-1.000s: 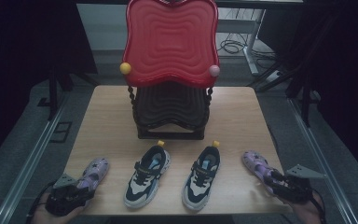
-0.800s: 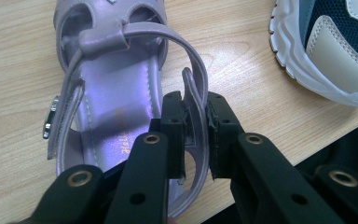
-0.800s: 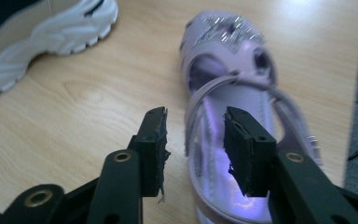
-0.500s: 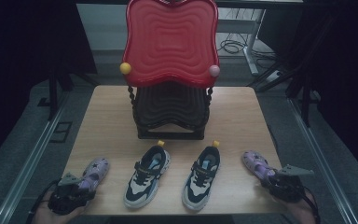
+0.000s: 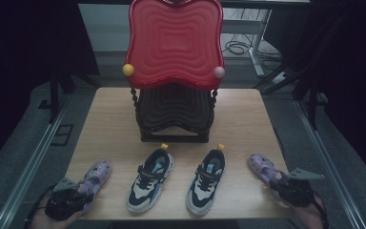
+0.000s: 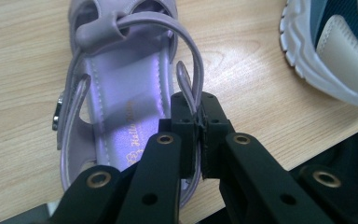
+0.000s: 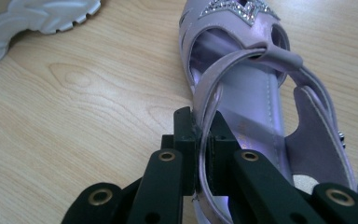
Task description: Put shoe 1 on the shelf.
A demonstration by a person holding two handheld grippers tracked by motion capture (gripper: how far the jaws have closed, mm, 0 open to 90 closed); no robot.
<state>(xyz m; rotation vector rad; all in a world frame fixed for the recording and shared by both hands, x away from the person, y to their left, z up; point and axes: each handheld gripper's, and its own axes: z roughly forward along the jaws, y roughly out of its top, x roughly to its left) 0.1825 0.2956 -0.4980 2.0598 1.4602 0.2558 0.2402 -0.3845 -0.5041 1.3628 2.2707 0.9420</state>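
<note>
Two purple sandals lie at the table's front corners, the left sandal (image 5: 96,175) (image 6: 116,93) and the right sandal (image 5: 263,167) (image 7: 256,88). My left gripper (image 5: 78,195) (image 6: 196,135) has just been closing and its jaws now pinch the left sandal's heel strap. My right gripper (image 5: 282,185) (image 7: 203,140) has also just been closing, and it is clamped on the heel strap of the right sandal. Both sandals rest on the wood. Between them stand two dark blue and white sneakers, one left (image 5: 150,179) and one right (image 5: 206,181).
A black stand with a red wavy board (image 5: 174,43) rises behind the sneakers at mid-table. The wooden table (image 5: 114,124) ends just behind my grippers. A sneaker's white sole (image 6: 326,56) lies close to the left sandal; another sole (image 7: 37,21) lies near the right one.
Both grippers' jaws have closed onto the sandals' heel straps. The right gripper has shifted slightly; the sandals and sneakers stay where they were.
</note>
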